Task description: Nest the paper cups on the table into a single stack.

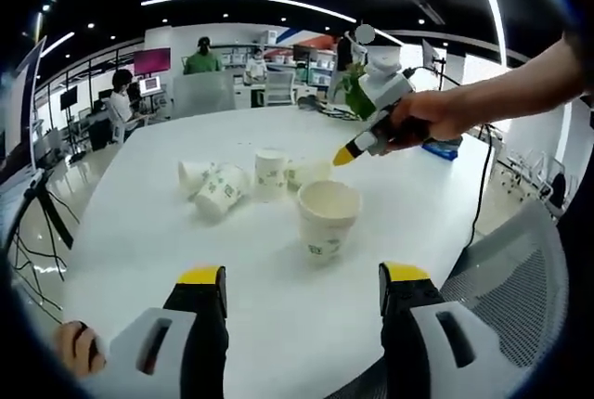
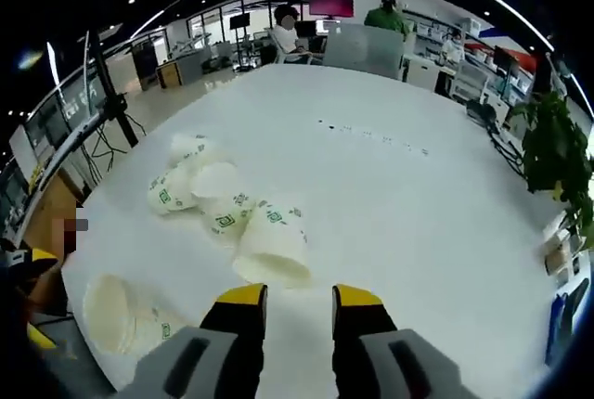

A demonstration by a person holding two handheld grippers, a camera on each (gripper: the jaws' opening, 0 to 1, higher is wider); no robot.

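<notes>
Paper cups lay grouped on the white table [image 1: 139, 232]. In the left gripper view the nearest cup [image 1: 327, 218] stood upright, mouth up, alone in front of the others. Behind it one cup [image 1: 270, 173] stood upside down, a tipped cup [image 1: 221, 191] lay on its side with its long axis slanting toward the camera, and more lay beside them. The left gripper [image 1: 303, 289] hung short of them, jaws wide apart, empty. The right gripper [image 1: 345, 155], gripped by a hand [image 1: 429, 119], hovered over the cluster; in its own view [image 2: 299, 306] its jaws stood slightly apart, holding nothing.
</notes>
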